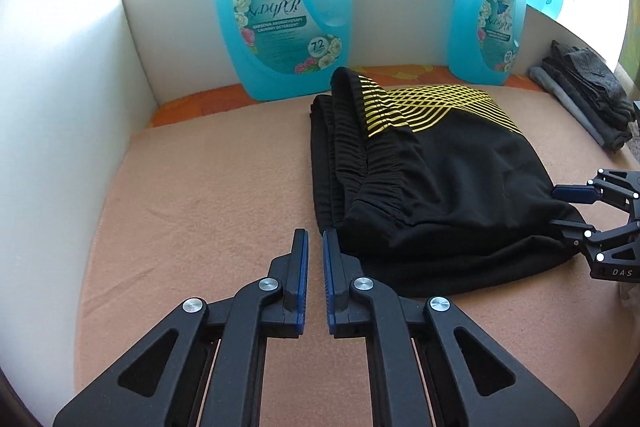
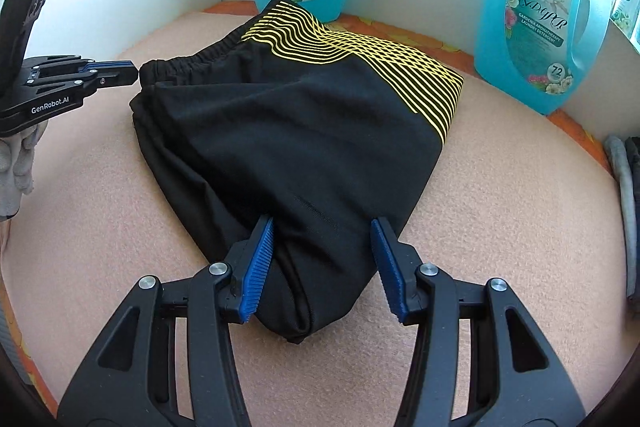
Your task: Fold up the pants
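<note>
Black pants [image 1: 432, 183] with yellow line pattern lie folded in a bundle on the peach blanket [image 1: 200, 207]; they also show in the right wrist view [image 2: 304, 131]. My left gripper [image 1: 315, 239] is nearly shut and empty, its tips just beside the elastic waistband's near corner. In the right wrist view it [image 2: 134, 73] sits at the waistband's left end. My right gripper [image 2: 322, 227] is open, its blue pads on either side of the narrow end of the bundle, not closed on it. It shows at the right edge of the left wrist view [image 1: 564, 209].
Two blue detergent jugs [image 1: 284, 15] [image 1: 486, 23] stand at the back by the white wall [image 1: 72, 75]. A stack of folded grey clothes [image 1: 584, 95] lies at the far right. A gloved hand [image 2: 16, 171] holds the left gripper.
</note>
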Demonstrator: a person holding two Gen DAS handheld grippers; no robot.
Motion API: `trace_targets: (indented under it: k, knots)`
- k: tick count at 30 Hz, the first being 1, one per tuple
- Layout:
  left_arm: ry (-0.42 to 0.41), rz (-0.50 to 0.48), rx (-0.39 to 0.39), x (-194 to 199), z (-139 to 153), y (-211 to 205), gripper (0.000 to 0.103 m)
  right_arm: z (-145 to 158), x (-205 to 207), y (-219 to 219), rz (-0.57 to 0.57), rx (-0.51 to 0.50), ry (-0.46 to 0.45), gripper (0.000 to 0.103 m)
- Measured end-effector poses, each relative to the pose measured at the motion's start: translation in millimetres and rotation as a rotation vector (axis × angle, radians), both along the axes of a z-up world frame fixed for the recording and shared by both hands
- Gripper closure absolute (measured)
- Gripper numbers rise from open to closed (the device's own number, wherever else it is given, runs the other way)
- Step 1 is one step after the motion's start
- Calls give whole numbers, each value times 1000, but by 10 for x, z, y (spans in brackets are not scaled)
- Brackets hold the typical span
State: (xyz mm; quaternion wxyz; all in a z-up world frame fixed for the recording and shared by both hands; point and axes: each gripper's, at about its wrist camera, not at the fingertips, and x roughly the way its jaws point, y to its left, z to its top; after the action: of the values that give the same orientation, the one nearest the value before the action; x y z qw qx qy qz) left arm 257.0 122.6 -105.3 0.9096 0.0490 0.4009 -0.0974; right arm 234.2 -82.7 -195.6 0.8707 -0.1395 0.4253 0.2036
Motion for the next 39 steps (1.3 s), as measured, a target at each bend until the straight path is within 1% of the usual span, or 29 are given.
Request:
trace_targets:
  k: [1, 3, 4, 5, 6, 8, 10, 12, 13, 14, 15, 16, 17, 19, 21, 22, 24, 26, 27, 28, 30, 32, 34, 37, 39]
  knots:
    - [-4, 2, -28, 10, 35, 19, 94, 7, -2, -2, -1, 6, 0, 52]
    - [-14, -13, -100, 27, 124, 15, 81, 20, -11, -2, -3, 16, 0, 52]
    - [-14, -30, -123, 48, 164, -14, 63, 17, -15, -2, -4, 17, 0, 52]
    - [-16, -51, -135, 68, 197, -64, 55, 14, -15, -2, -4, 16, 1, 52]
    - [-11, -73, -132, 94, 211, -126, 55, 4, -15, 0, -5, 15, 3, 52]
    - [4, -91, -87, 167, 177, -259, 55, -9, -10, -6, -7, 18, 6, 52]
    - [41, -93, -21, 238, 60, -366, 55, -12, -13, -17, -9, 21, 8, 52]
    - [72, -99, 12, 264, -75, -406, 55, -10, -15, -18, -8, 22, 7, 52]
    - [73, -101, 23, 250, -121, -415, 62, -13, -15, -15, -7, 20, 6, 52]
    - [52, -91, 50, 216, -139, -421, 70, -17, -14, -14, -6, 18, 5, 52]
    - [32, -86, 63, 174, -143, -421, 73, -22, -9, -14, -5, 16, 5, 52]
    - [19, -80, 53, 137, -132, -404, 79, -26, -7, -17, -6, 16, 5, 52]
    - [7, -72, 35, 100, -109, -381, 87, -27, -3, -18, -7, 15, 5, 52]
    - [-23, -56, 10, 8, -54, -336, 92, -23, 2, -14, -6, 11, 5, 52]
    - [-32, -67, 31, -37, -57, -331, 92, -30, 6, -5, -1, 4, 8, 52]
    - [-24, -60, 37, -37, -70, -310, 87, -33, 5, -1, 3, -1, 8, 52]
    - [7, -41, -4, 5, -63, -242, 86, -33, 13, 5, 10, -8, 14, 52]
    - [6, -35, -24, 1, 8, -210, 84, 16, 17, -5, 21, -1, 33, 52]
    - [6, -42, -22, -11, 43, -214, 80, 89, 12, -17, 34, 20, 29, 52]
    - [0, -52, -13, -28, 77, -226, 73, 196, 14, -27, 49, 48, 17, 52]
    - [-17, -77, -1, -58, 121, -275, 72, 432, 94, -11, 64, 109, 6, 52]
    - [-13, -98, 4, -51, 122, -323, 72, 649, 288, 81, 76, 176, 16, 52]
    - [-12, -100, 1, -38, 102, -342, 72, 784, 554, 270, 101, 212, 44, 52]
    - [-15, -91, -18, -40, 79, -323, 72, 841, 936, 652, 112, 230, 81, 52]
    - [-19, -92, -29, -62, 71, -281, 72, 788, 1137, 951, 129, 217, 111, 52]
